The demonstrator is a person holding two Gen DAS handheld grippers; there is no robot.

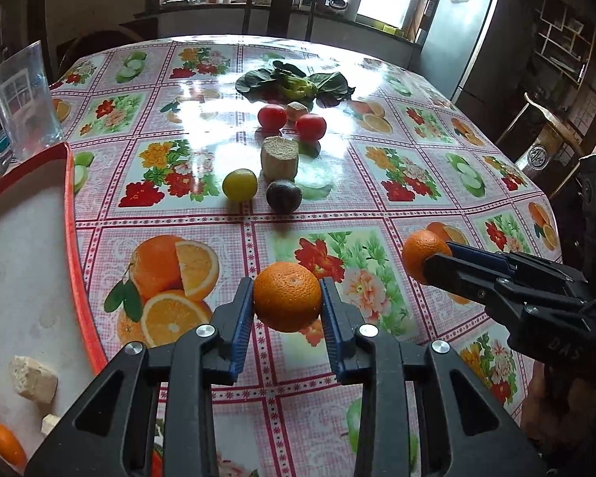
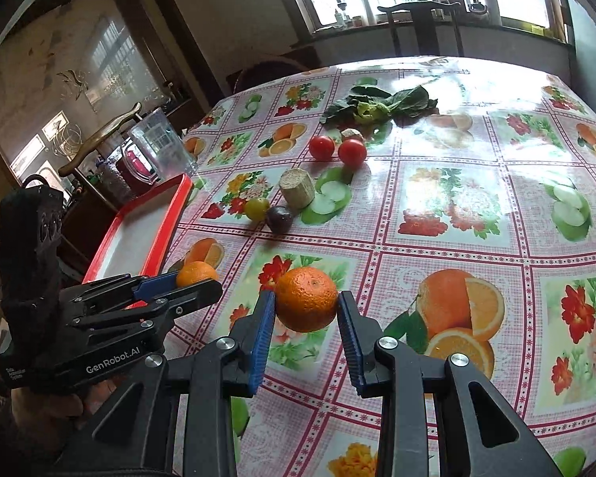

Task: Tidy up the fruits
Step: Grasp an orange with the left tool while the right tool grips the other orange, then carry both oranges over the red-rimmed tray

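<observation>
My left gripper (image 1: 287, 298) is shut on an orange (image 1: 287, 296) and holds it above the table; it also shows in the right wrist view (image 2: 196, 278). My right gripper (image 2: 306, 302) is shut on a second orange (image 2: 306, 298), seen from the left wrist view (image 1: 425, 256) at the right. A red-rimmed white tray (image 1: 69, 206) lies at the left with a small orange fruit (image 1: 6, 443) and pale chunks (image 1: 33, 377). On the table sit a yellow plum (image 1: 239, 185), a dark plum (image 1: 283, 196) and two tomatoes (image 1: 272, 116).
A cut sugarcane stub (image 1: 279, 158) stands behind the plums. Leafy greens (image 1: 294, 84) lie further back. A clear glass (image 1: 24, 97) stands beside the tray's far corner. A chair (image 1: 282, 12) is at the table's far edge, a fridge (image 1: 461, 39) at right.
</observation>
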